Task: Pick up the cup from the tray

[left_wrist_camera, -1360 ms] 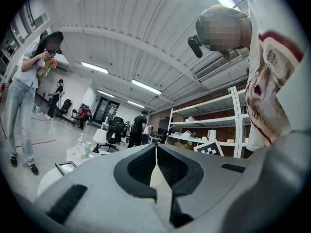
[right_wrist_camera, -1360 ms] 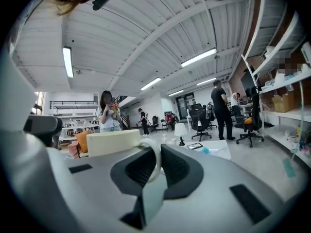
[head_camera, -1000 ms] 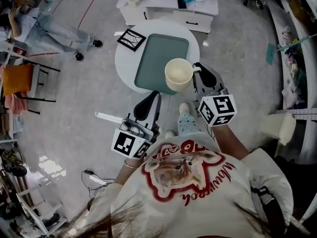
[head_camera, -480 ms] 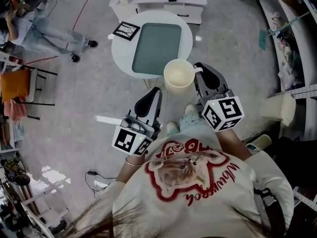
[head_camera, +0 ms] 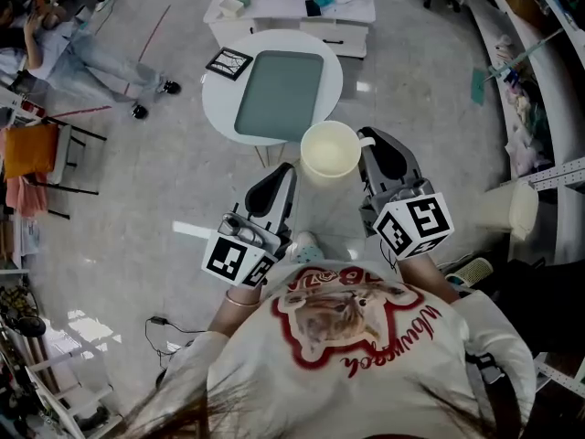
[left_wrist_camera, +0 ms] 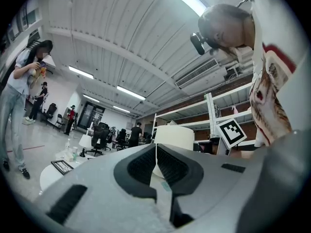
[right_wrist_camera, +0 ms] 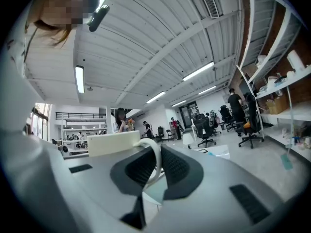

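Note:
A cream cup [head_camera: 329, 151] hangs in the air above the floor, lifted off the grey-green tray [head_camera: 279, 94] that lies on the round white table [head_camera: 322, 58]. My right gripper [head_camera: 368, 142] is shut on the cup's handle [right_wrist_camera: 155, 159]; in the right gripper view [right_wrist_camera: 156, 165] the cup's body [right_wrist_camera: 114, 142] shows to the left of the jaws. My left gripper [head_camera: 287, 171] is below and left of the cup with its jaws pressed together and nothing between them. In the left gripper view [left_wrist_camera: 156, 152] the cup [left_wrist_camera: 174, 137] stands just beyond the jaws.
A framed black-and-white marker card [head_camera: 228, 62] lies on the table left of the tray. A low white cabinet [head_camera: 292, 7] with small items stands beyond. A person [head_camera: 64, 48] is at the far left, an orange chair [head_camera: 32, 149] below them. Shelving runs along the right.
The cup, held by my right gripper, has come off the tray and toward the person; the table and tray now lie farther away. The left gripper stayed shut beside it.

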Demonstrator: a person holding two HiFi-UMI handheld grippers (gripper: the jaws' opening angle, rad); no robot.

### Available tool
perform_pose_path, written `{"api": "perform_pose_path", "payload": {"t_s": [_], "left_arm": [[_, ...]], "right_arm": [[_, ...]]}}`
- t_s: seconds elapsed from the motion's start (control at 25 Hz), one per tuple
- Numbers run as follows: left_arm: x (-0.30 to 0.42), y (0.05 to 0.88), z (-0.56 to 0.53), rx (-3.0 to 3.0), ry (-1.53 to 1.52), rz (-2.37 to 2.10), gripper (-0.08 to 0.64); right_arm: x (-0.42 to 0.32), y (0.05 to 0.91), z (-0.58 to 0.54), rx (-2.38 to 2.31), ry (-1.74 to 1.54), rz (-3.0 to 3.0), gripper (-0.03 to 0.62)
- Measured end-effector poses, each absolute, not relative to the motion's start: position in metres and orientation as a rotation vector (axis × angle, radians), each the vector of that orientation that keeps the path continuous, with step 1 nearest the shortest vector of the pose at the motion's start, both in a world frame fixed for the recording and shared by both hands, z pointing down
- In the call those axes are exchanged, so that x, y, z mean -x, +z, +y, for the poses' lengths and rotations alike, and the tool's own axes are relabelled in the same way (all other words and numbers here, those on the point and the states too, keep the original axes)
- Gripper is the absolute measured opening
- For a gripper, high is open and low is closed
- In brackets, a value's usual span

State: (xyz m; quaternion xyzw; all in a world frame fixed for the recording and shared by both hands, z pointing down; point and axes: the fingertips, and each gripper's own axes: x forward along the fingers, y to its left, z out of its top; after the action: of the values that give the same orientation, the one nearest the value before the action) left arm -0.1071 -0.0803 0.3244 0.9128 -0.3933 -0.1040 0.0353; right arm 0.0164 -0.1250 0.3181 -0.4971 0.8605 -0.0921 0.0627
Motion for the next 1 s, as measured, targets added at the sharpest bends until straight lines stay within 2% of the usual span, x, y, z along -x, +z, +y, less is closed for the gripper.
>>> {"api": "perform_pose_path", "payload": {"t_s": [0.52, 1.0], "left_arm": [[0.005, 0.332, 0.05, -2.778, -0.31, -1.282, 0.018], [-0.012, 0.341, 0.129, -2.686, -0.242, -1.429, 0.018]], "right_arm": [[-0.103, 0.322, -0.004, 1.434, -0.29, 2.678, 0.046], [-0.122, 0.325, 0.062, 1.287, -0.351, 2.727, 0.046]]}}
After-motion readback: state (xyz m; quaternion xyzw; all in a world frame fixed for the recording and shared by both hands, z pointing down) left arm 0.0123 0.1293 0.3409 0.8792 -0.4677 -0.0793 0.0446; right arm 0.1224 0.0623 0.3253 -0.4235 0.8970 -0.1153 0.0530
